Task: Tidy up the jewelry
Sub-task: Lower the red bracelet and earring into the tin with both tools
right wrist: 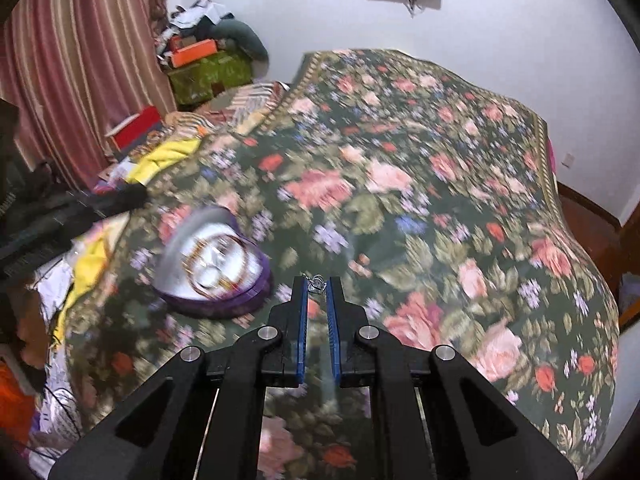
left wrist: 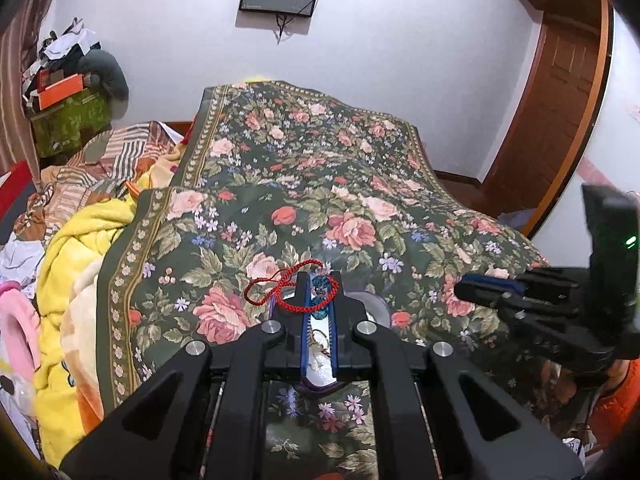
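My left gripper point(left wrist: 319, 285) is shut on a blue bead pendant point(left wrist: 320, 285) on a red cord point(left wrist: 276, 289), held above the purple heart-shaped jewelry box point(left wrist: 374, 305), whose white inside shows between the fingers. My right gripper point(right wrist: 318, 283) is narrowly shut on a small silver heart pendant point(right wrist: 318, 282) at its fingertips, above the floral bedspread point(right wrist: 420, 184). The box point(right wrist: 216, 268) lies open to the lower left of it, with gold bangles inside; this view is blurred. The right gripper point(left wrist: 476, 290) also shows in the left wrist view, at the right.
The bed is covered by a dark green floral spread point(left wrist: 312, 184). Yellow and striped blankets point(left wrist: 80, 240) are piled at its left. A cluttered green box stack point(left wrist: 68, 120) stands by the curtain. A wooden door point(left wrist: 560, 92) is at the right.
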